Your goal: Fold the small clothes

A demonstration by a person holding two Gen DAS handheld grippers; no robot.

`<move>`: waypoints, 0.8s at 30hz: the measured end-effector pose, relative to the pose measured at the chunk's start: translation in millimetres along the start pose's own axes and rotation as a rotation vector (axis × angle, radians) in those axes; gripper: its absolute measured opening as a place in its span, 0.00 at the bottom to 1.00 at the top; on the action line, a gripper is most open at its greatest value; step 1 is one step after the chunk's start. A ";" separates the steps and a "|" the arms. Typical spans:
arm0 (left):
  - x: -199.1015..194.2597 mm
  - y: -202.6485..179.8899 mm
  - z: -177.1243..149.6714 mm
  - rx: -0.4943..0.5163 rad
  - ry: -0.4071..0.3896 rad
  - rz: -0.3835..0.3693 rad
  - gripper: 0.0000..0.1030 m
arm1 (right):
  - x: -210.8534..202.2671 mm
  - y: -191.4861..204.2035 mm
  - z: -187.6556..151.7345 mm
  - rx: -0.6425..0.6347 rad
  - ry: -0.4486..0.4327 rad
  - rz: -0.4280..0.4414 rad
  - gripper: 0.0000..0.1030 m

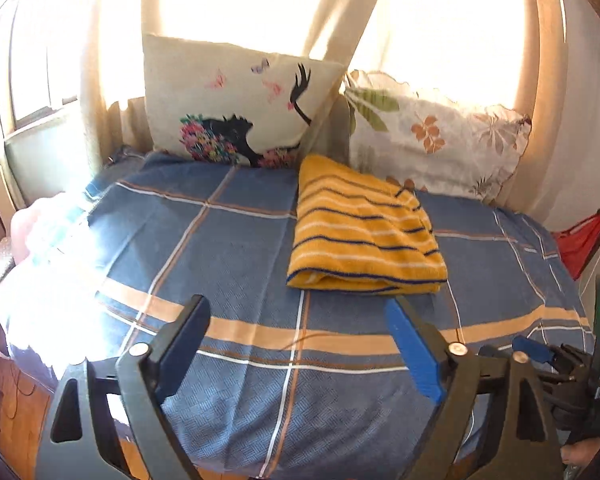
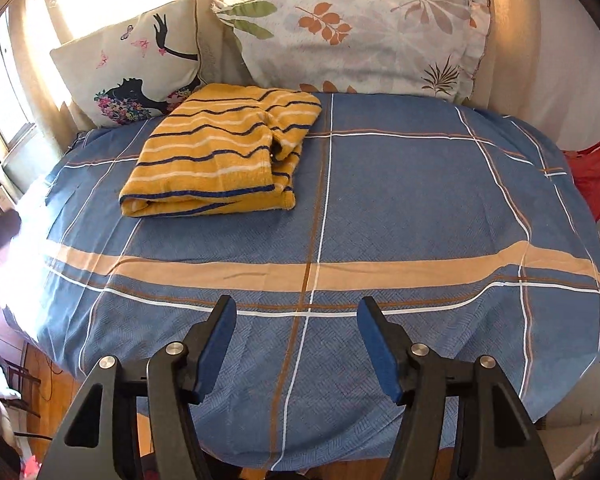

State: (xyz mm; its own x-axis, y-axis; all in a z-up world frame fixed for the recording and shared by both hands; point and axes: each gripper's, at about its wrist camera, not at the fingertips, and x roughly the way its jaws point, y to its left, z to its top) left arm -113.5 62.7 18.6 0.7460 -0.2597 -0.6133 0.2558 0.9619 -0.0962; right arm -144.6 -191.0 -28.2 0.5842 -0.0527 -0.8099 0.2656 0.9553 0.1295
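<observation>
So the folded yellow striped garment point(image 2: 220, 156) sits on the blue plaid bedspread point(image 2: 400, 208) around 11 o'clock, near the pillows point(image 2: 352, 36). Left gripper point(image 1: 296, 328) and right gripper point(image 2: 298, 320) both gape wide, nothing between them.

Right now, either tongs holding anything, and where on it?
Nothing held. Left tongs and right tongs both stand open over the bedsheet. The folded yellow striped garment lies apart, by the pillows.
</observation>
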 end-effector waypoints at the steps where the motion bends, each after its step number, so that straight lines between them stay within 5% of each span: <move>1: -7.4 1.1 3.5 -0.011 -0.031 0.009 0.98 | -2.9 2.1 -1.0 -0.013 -0.007 -0.004 0.66; 4: -21.8 4.1 12.6 -0.049 -0.075 0.071 1.00 | -10.7 7.7 -3.4 -0.043 -0.028 -0.007 0.66; 11: -15.6 2.4 7.9 -0.014 -0.004 0.218 1.00 | -14.5 13.9 -5.0 -0.076 -0.043 -0.005 0.67; 24: 16.0 -12.9 -9.6 0.001 0.183 0.053 1.00 | 2.9 5.3 -8.1 -0.060 0.014 -0.015 0.68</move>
State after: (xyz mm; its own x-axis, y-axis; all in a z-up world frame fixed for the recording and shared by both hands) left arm -110.7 47.0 2.6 0.6345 -0.1886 -0.7495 0.2194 0.9738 -0.0593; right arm -147.6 -183.7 -34.6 0.5697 -0.0634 -0.8194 0.2279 0.9701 0.0833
